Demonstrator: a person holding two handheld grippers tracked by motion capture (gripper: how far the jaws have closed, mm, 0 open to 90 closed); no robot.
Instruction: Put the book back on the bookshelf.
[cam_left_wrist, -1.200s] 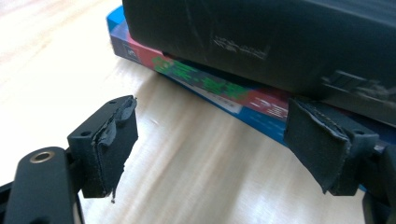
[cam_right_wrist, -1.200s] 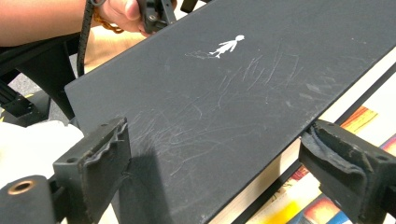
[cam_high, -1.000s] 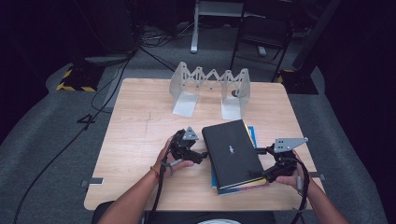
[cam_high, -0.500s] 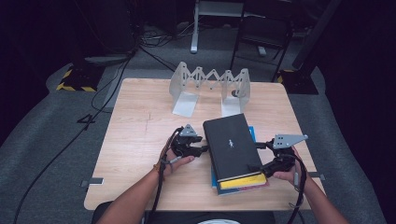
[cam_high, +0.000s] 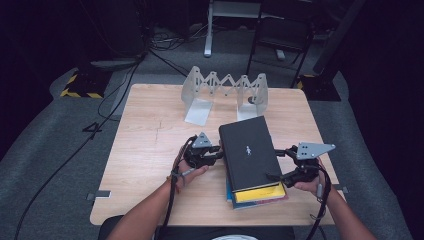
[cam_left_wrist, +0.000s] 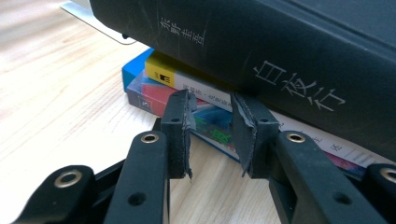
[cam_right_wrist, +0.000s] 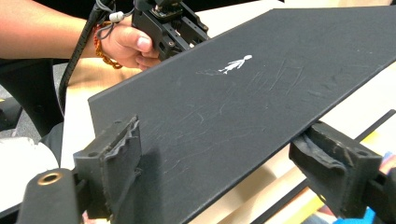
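black book lifted at one edge over a small stack

high view: a large black hardcover book (cam_high: 249, 154) lies on a stack of books, a yellow one (cam_high: 259, 192) just beneath, near the front of the pale wooden desk (cam_high: 150, 130). the left tongs (cam_high: 216, 154) sit at the stack's left side, the right tongs (cam_high: 280, 164) at its right edge. a grey folding metal book rack (cam_high: 225, 92) stands farther back.

left gripper view: the spine of the black book (cam_left_wrist: 261, 60) carries pale characters. below it show yellow, red and blue book edges (cam_left_wrist: 140, 84). the left tongs (cam_left_wrist: 212, 130) have just been closing; a narrow gap remains and nothing is pinched between the pads.

right gripper view: the cover (cam_right_wrist: 243, 98) bears a small white figure and scratches. the right tongs (cam_right_wrist: 219, 158) stand wide, their jaws astride the cover's raised edge, having just closed a little. whether the pads press on it i cannot tell.
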